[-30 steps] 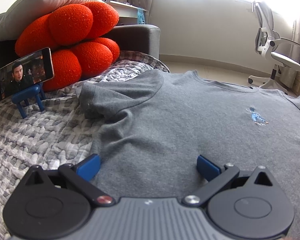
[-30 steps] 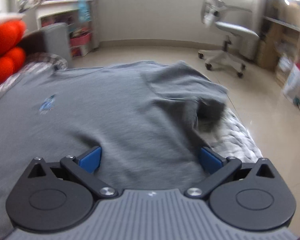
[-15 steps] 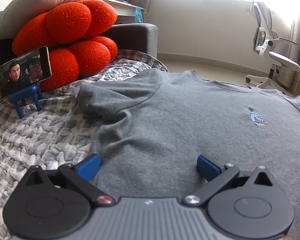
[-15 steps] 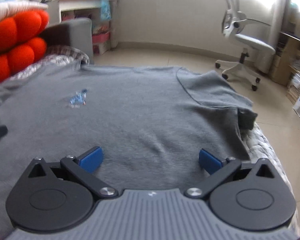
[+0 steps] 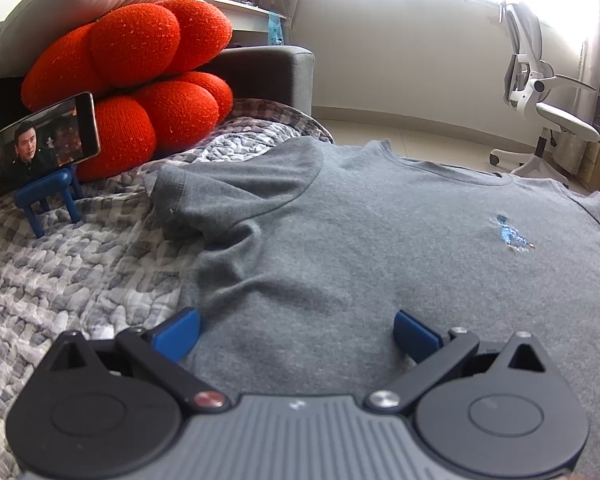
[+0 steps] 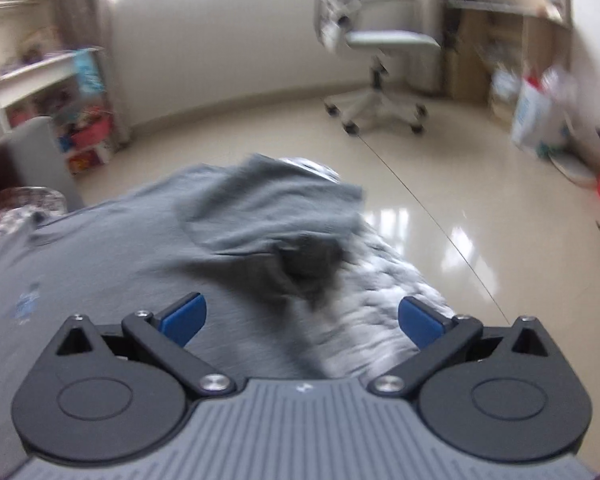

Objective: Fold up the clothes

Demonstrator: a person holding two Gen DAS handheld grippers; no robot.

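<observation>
Both claws hang spread wide with nothing between their blue fingers. Left claw (image 5: 296, 330) hovers low over the near left part of a grey T-shirt (image 5: 380, 248), its left finger (image 5: 178, 330) just at the shirt's side edge, where the cloth meets a grey checked blanket (image 5: 60, 272). Right claw (image 6: 302, 318) sits over the shirt's right side; its left finger (image 6: 184, 318) is above the cloth, its right finger (image 6: 420, 320) above the blanket (image 6: 380, 300). This view is blurred.

Flat on the blanket lies the shirt, chest up, with a small blue emblem (image 5: 512, 236) on its right part and the collar at the far edge. Its left sleeve (image 5: 220, 196) is spread out to the left; the right sleeve (image 6: 276, 216) is rumpled and folded in over the body.

Farther left, a phone (image 5: 36, 146) with a lit screen leans on a blue stand (image 5: 48, 196) in front of a red knotted cushion (image 5: 140, 80). Beyond the bed are a shiny floor (image 6: 440, 184) and a white office chair (image 5: 540, 112).
</observation>
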